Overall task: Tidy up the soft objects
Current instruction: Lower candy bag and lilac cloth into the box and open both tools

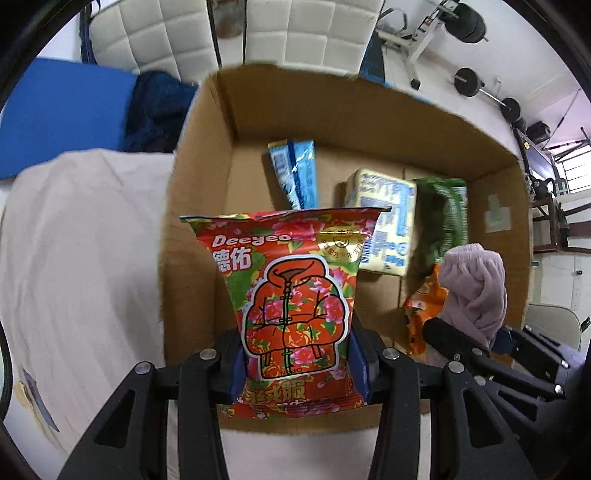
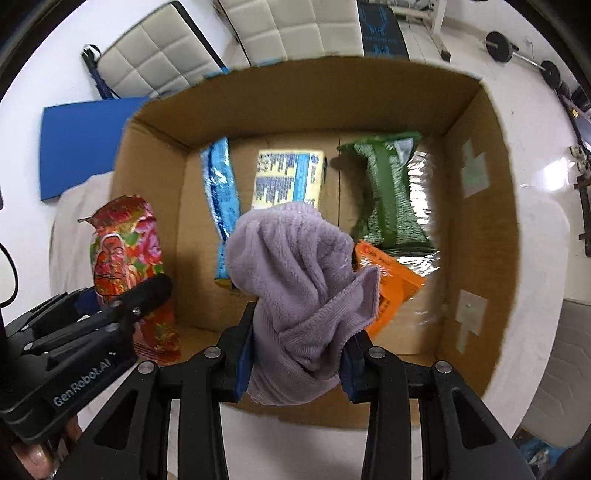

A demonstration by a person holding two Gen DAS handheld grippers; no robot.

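Observation:
My left gripper [image 1: 297, 365] is shut on a red floral Deeyeo packet [image 1: 291, 295] and holds it upright over the near left edge of an open cardboard box [image 1: 207, 155]. My right gripper [image 2: 295, 365] is shut on a crumpled lilac towel [image 2: 295, 280] above the box's [image 2: 476, 206] near side. The towel [image 1: 474, 291] and right gripper [image 1: 480, 354] show at the right of the left wrist view; the packet [image 2: 125, 254] and left gripper [image 2: 122, 306] show at the left of the right wrist view.
In the box lie a blue packet [image 2: 219, 199], a yellow pack [image 2: 288, 177], a green packet [image 2: 388, 192] and an orange packet [image 2: 391, 280]. The box stands on a white cloth [image 1: 81, 258]. Behind it are a blue mat [image 1: 62, 110], padded white chairs [image 2: 280, 29] and barbell weights [image 1: 487, 92].

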